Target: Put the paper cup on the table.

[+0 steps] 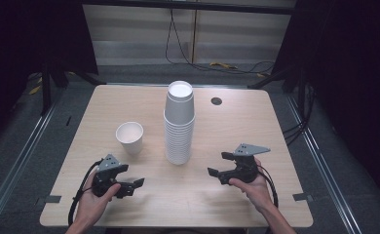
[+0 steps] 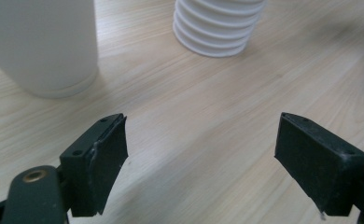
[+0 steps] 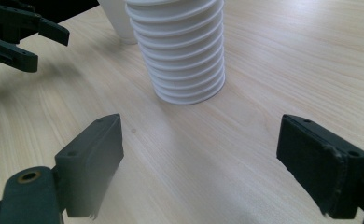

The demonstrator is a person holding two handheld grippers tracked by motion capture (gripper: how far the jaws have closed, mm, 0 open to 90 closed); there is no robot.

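A tall stack of white paper cups (image 1: 179, 124) stands at the middle of the wooden table (image 1: 237, 131). A single white cup (image 1: 130, 138) stands upright to its left. My left gripper (image 1: 135, 186) rests low near the front left, open and empty, its jaws aimed toward the stack. My right gripper (image 1: 218, 164) sits at the front right, open and empty, jaws facing left. The left gripper view has the single cup (image 2: 42, 44) at upper left and the stack's base (image 2: 217, 25) ahead. In the right gripper view the stack (image 3: 179, 49) is ahead, with the left gripper (image 3: 40, 44) at far left.
A small dark round grommet (image 1: 216, 101) sits in the table's far right part. Cables (image 1: 178, 44) trail across the floor behind the table. Dark curtains stand on both sides. Bare wood lies between the two grippers in front of the stack.
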